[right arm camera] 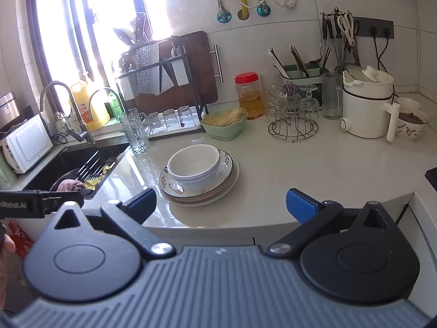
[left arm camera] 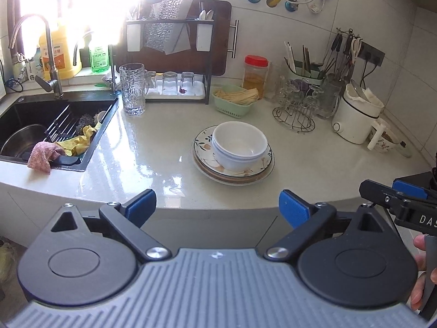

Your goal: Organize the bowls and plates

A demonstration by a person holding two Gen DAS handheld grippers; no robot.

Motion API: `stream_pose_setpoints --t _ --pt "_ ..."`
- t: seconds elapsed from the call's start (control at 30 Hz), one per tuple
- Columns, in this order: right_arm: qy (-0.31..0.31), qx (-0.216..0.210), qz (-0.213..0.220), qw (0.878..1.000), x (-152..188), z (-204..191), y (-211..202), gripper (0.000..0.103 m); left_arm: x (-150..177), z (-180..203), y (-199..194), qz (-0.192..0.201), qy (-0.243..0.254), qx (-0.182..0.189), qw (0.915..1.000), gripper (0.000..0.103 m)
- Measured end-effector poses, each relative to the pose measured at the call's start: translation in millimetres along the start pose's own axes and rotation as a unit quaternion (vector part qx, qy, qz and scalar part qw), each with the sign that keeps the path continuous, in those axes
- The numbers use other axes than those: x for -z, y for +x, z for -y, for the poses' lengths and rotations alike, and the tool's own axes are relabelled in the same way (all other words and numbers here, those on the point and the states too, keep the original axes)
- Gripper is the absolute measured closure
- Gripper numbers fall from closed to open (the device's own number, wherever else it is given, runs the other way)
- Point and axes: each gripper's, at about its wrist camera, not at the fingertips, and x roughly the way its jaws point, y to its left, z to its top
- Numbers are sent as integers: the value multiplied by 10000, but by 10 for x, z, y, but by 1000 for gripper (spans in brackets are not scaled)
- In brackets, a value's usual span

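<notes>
Tall ribbed glass [left arm camera: 133, 89] beside the sink [left arm camera: 32, 114], green basket [left arm camera: 234, 99], red-lidded jar [left arm camera: 255, 75], white kettle [left arm camera: 357, 114].

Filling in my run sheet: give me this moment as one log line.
left tongs: open, empty | right tongs: open, empty | white bowls: nested on plates | plates: stacked on counter, untouched

white letters "das" stand on the black body of the right tongs [left arm camera: 409, 207], cut off at the frame edge. "nrobot.ai", its start cut off, stands on the left tongs [right arm camera: 32, 205]. labels on the yellow jug [left arm camera: 58, 54] and green bottle [left arm camera: 99, 54] are illegible.
</notes>
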Motion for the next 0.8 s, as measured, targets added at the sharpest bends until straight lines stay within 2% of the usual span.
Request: stream_pose_setpoints --t 0.5,0.8 --pt "37 122 37 9999 -52 40 -93 0 -26 177 -90 26 72 -69 9999 4" --pt "31 63 46 10000 -83 72 -80 0 -61 303 -39 -164 103 -143 9997 4"
